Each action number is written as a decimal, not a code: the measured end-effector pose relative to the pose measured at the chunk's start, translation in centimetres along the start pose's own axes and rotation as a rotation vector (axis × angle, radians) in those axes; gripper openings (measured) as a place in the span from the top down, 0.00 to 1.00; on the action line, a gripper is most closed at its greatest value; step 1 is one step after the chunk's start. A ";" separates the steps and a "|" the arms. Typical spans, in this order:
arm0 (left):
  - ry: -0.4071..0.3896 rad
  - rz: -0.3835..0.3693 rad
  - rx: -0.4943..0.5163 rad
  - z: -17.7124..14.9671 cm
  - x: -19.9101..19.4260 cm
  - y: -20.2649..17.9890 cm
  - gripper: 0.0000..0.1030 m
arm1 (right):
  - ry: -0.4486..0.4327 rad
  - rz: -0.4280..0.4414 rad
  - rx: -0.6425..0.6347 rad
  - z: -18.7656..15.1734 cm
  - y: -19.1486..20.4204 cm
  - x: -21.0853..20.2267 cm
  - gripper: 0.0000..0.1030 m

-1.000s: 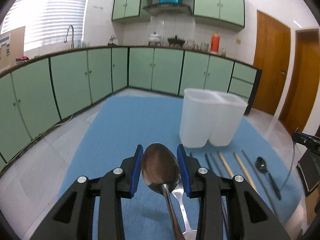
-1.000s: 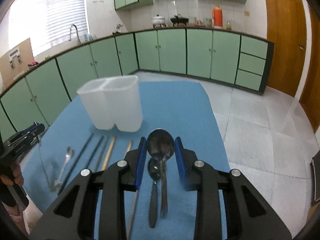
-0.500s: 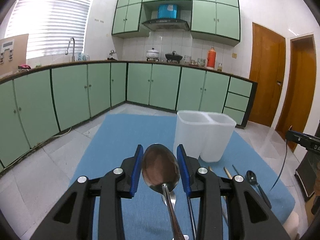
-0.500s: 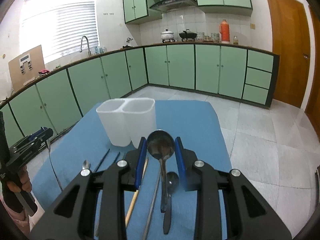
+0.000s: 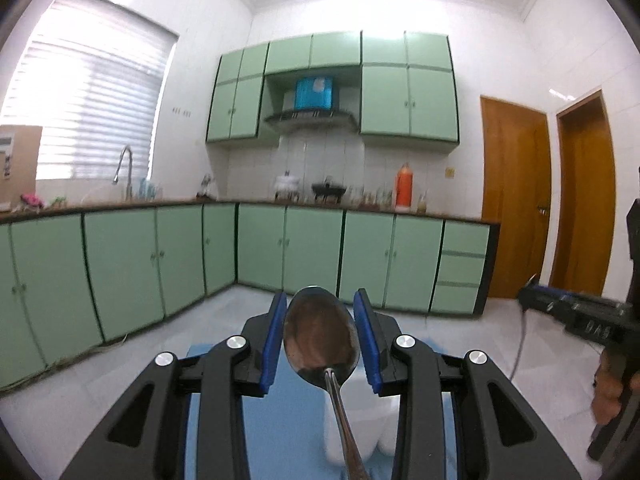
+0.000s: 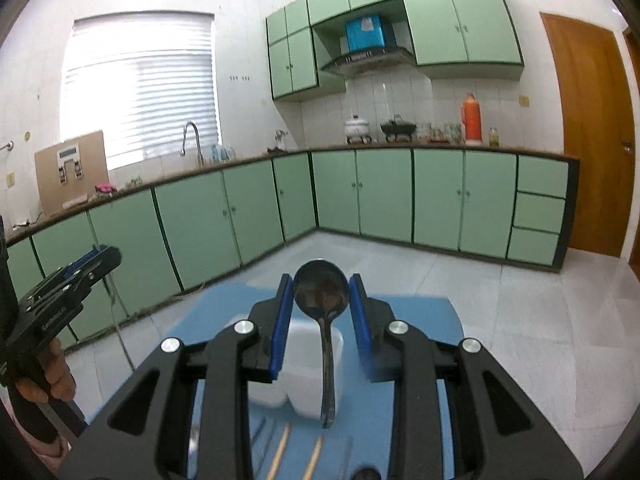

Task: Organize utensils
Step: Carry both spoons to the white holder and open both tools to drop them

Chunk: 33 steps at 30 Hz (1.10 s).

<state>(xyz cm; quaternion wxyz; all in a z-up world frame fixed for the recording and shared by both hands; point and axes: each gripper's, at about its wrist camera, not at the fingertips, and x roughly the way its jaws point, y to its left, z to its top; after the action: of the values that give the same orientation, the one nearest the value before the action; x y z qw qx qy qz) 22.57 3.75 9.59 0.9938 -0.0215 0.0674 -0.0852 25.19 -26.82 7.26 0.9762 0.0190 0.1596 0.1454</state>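
Both spoons are rising off the tabletop

Compared with a second ago, the blue tabletop (image 6: 420, 312) and white holder (image 6: 304, 364) are sitting lower in both views. The left tongs (image 5: 320, 338) are gripping a steel spoon (image 5: 320, 336); the right tongs (image 6: 320, 312) are gripping a darker spoon (image 6: 321, 292), lifted above the chopsticks (image 6: 280, 452).

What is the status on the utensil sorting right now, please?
Left gripper shut on large spoon. Right gripper shut on dark spoon. White holder below, chopsticks on mat. Path clear.
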 end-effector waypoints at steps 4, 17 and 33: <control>-0.052 0.006 0.008 1.1 3.6 -1.1 0.67 | -0.018 0.007 0.002 1.1 0.0 3.0 0.73; 0.023 0.027 0.054 -4.1 13.4 -2.5 0.67 | 0.083 0.007 0.013 -2.6 -0.5 11.1 0.73; 0.167 0.011 0.028 -8.7 13.2 -0.9 0.55 | 0.157 0.009 0.030 -6.9 0.3 11.2 0.66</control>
<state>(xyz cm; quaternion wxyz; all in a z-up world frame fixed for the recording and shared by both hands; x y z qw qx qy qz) 34.15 0.30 -0.67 0.9854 -0.0001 0.1491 -0.0821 33.14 -23.38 -2.69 0.9597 0.0227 0.2377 0.1482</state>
